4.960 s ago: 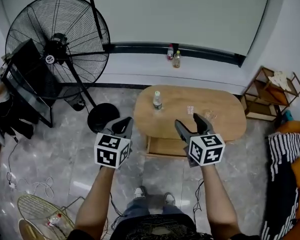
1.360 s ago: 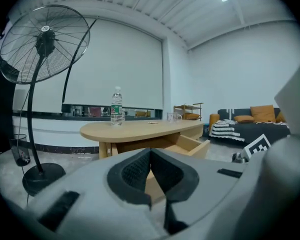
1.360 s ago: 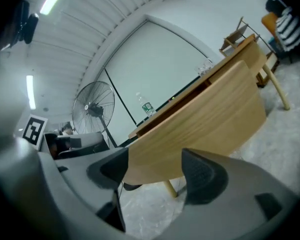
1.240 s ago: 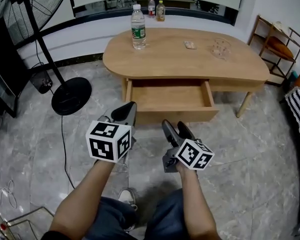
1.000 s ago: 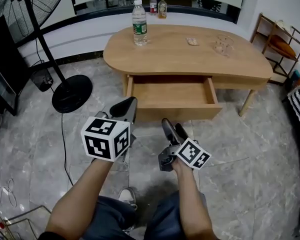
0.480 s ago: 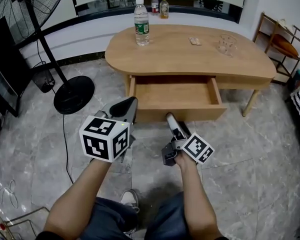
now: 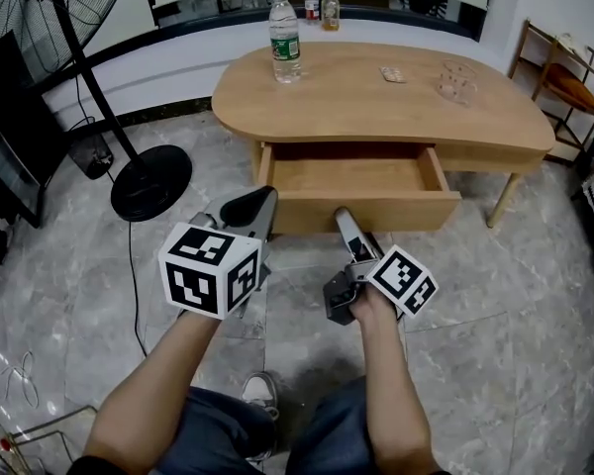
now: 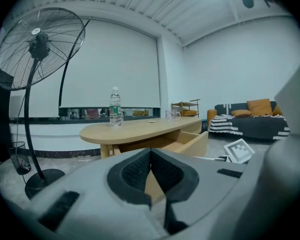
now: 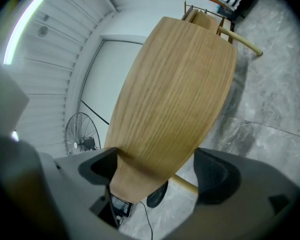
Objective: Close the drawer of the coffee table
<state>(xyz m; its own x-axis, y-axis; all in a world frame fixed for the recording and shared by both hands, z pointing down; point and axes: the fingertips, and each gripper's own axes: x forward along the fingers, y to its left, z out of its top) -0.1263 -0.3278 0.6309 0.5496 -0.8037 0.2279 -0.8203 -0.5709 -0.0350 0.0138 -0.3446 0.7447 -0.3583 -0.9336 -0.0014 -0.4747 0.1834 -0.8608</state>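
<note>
Drawer of light wood (image 7: pixel 356 209), one, stands pulled out of the oval wooden coffee table (image 7: pixel 376 107). Left gripper (image 7: pixel 260 204) fingers pressed together, empty; right gripper (image 7: pixel 345 219) fingers, just opened wide, face its front, gripping nothing.

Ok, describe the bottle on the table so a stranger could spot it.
Find the oval wooden table with its drawer pulled open. Near the top's left end stands a clear bottle with a green label and white cap. Unlike the two smaller bottles on the ledge behind, it alone stands on the table.
</note>
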